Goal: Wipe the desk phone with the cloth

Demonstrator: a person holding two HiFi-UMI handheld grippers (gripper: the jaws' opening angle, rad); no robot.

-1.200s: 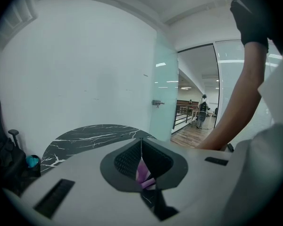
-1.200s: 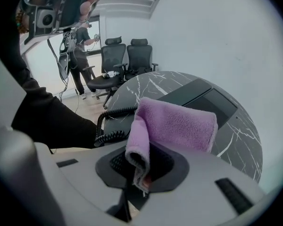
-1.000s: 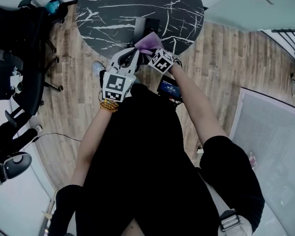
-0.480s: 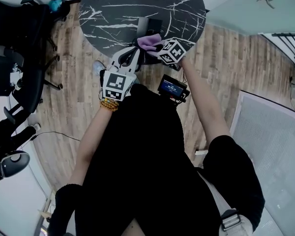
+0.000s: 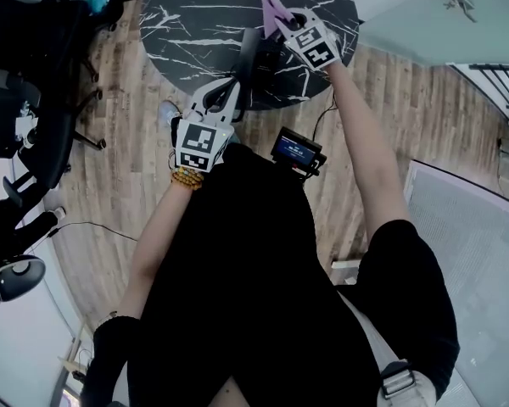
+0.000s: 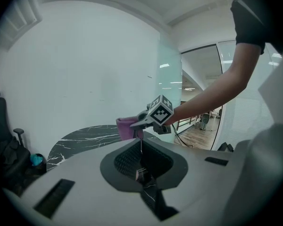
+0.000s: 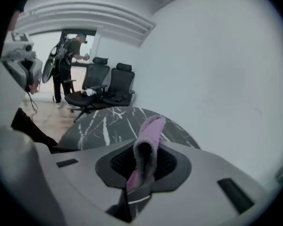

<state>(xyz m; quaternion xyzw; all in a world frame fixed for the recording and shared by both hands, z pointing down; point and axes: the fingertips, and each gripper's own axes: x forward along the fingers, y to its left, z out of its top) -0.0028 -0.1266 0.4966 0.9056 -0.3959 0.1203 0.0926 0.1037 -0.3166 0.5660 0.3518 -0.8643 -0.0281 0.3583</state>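
Left hand-held gripper (image 6: 141,149): clenched, nothing in it — at the near edge of the worktop (image 5: 195,24).
Desk phone (image 5: 256,53): on the worktop, just beyond it.
Right hand-held gripper (image 5: 287,22): clamped on the pink cloth (image 7: 146,140) — in the air past the phone.
Worktop: round, black marble.

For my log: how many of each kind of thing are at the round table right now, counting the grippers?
Grippers: 2 (left gripper, right gripper)
Cloth: 1, pink, held in the right gripper's fingers
Desk phone: 1
Table: 1
Total: 5
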